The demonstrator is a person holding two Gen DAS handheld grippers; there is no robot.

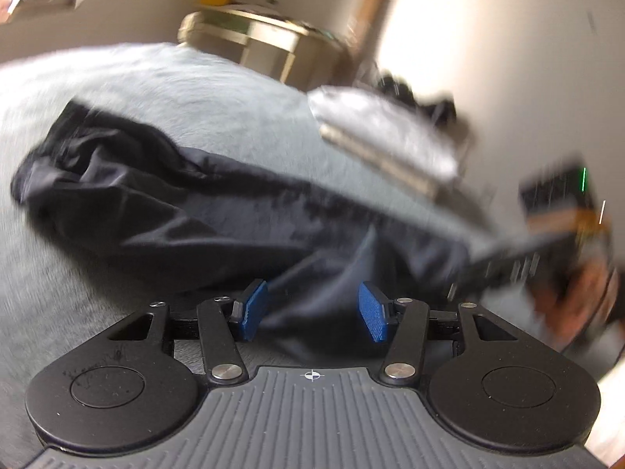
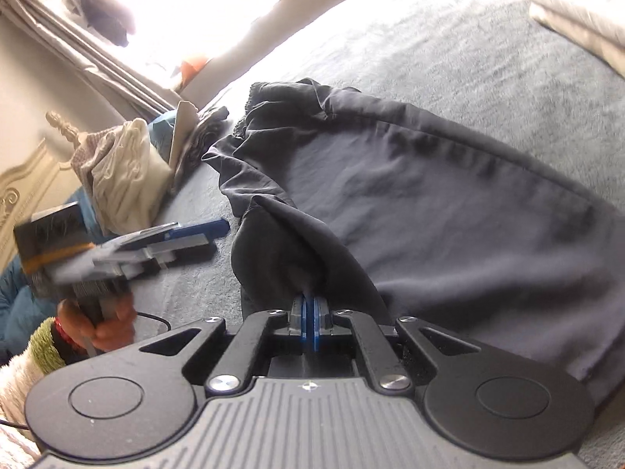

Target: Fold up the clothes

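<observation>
1. Right tool [image 2: 308,318]: pads pinched tight on a fold of the dark garment [image 2: 449,203], cloth tenting up into the jaws.
2. Left tool [image 1: 312,310]: jaws apart, nothing between the pads; garment edge lies just past the fingertips, not gripped. In the right view it sits off the cloth, beside it.
3. Garment lies spread and rumpled on the grey bed [image 2: 488,58], waistband end far from the right tool, one side bunched.
4. Further off: pile of clothes [image 2: 125,179] at the bed's edge, cabinet [image 1: 265,47] behind.
5. Risks, my read: only one corner held, so pulling now likely drags the whole garment and skews the fold. Thin pinch may slip if tugged fast. Left tool closing blind in blur could grab bedding or two layers.
</observation>
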